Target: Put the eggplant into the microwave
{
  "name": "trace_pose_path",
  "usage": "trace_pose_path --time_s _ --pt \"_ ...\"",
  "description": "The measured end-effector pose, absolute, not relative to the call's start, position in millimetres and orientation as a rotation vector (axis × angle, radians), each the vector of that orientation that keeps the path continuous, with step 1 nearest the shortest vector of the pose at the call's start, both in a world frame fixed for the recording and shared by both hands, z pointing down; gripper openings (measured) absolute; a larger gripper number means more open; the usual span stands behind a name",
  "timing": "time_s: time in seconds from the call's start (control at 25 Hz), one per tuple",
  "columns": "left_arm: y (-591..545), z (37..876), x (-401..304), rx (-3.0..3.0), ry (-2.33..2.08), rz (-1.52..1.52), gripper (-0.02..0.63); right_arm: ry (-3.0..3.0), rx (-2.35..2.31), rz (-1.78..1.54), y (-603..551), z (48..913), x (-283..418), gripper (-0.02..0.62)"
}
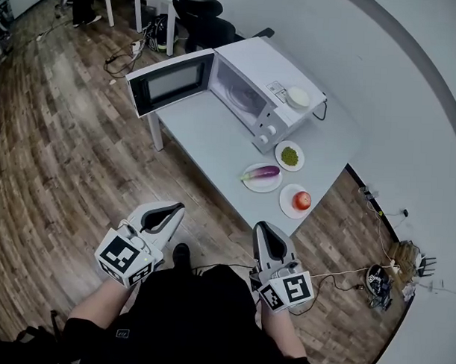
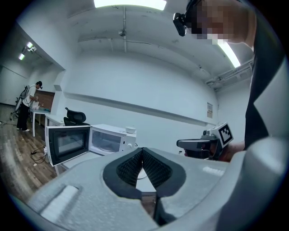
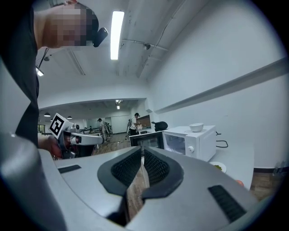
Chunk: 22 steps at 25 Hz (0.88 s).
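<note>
Pinching nothing, left gripper (image 1: pixel 179 208), right gripper (image 1: pixel 262 226), both jaws fully together

On the tabletop (image 1: pixel 207 132): microwave (image 1: pixel 251 66), three plates
Microwave at the far end, bowl (image 1: pixel 298 96) on top; nearer lie the greens plate (image 1: pixel 290 168), the eggplant (image 1: pixel 262 172) on the middle plate (image 1: pixel 261 185), then the tomato plate (image 1: pixel 285 203).

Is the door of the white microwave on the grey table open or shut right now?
Open. The dark-windowed door of the white microwave stands swung wide to its side, leaving the cavity exposed.
</note>
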<state>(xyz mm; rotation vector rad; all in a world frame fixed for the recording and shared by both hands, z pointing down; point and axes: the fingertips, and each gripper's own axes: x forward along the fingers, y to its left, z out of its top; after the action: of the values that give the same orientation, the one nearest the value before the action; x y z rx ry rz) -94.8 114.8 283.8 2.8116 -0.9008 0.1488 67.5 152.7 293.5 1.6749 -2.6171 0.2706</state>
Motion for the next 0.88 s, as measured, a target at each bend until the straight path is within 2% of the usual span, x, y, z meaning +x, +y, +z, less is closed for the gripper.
trace_pose_path --time_s 0.36,0.88 --pt "67 306 -84 2.769 -0.841 0.155 0.009 -2.511 1.704 0.255 115 304 85 0.018" --pt "17 314 -16 2.749 -0.85 0.212 0.009 -2.372 1.65 0.241 61 358 159 0.018"
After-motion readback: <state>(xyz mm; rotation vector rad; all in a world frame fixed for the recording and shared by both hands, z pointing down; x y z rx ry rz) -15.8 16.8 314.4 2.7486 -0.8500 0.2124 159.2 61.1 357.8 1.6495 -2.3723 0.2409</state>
